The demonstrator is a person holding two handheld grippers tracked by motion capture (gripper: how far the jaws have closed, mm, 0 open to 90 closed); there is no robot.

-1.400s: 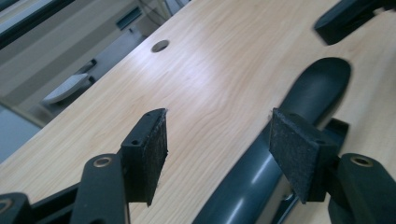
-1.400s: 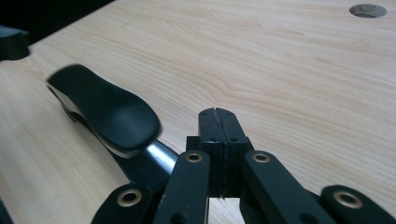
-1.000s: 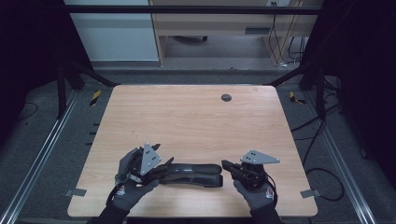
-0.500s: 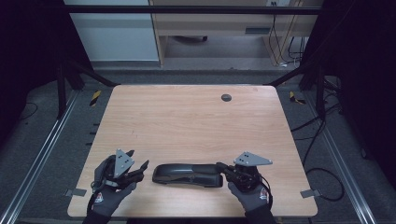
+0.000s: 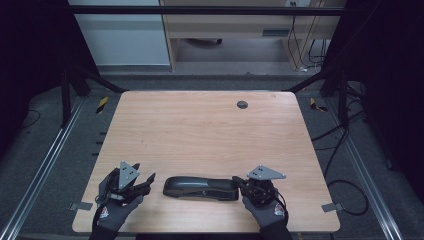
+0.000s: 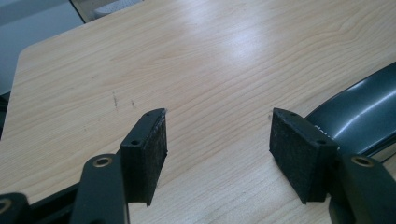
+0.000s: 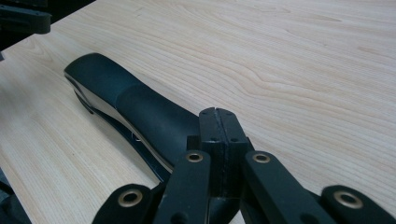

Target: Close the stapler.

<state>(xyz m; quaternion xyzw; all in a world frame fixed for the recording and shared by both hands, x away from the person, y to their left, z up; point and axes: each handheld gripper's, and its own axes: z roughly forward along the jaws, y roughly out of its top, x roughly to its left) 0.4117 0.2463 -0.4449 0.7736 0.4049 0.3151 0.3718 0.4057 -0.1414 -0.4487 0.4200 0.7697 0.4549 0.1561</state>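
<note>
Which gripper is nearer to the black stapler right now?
Right. The right gripper sits shut at the black stapler's right end, seemingly touching it. The left gripper, open, rests apart from the stapler's left end with bare table between.

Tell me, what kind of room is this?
Probably a lab or workshop set up for recording. A bare wooden table stands inside a dark metal frame, cables trail over the grey floor, and gloved hands hold two grippers, left and right.

The dark case (image 6: pixel 369 112) runs off the left gripper view's right edge — the right gripper (image 7: pixel 218 126) hides its near end.
</note>
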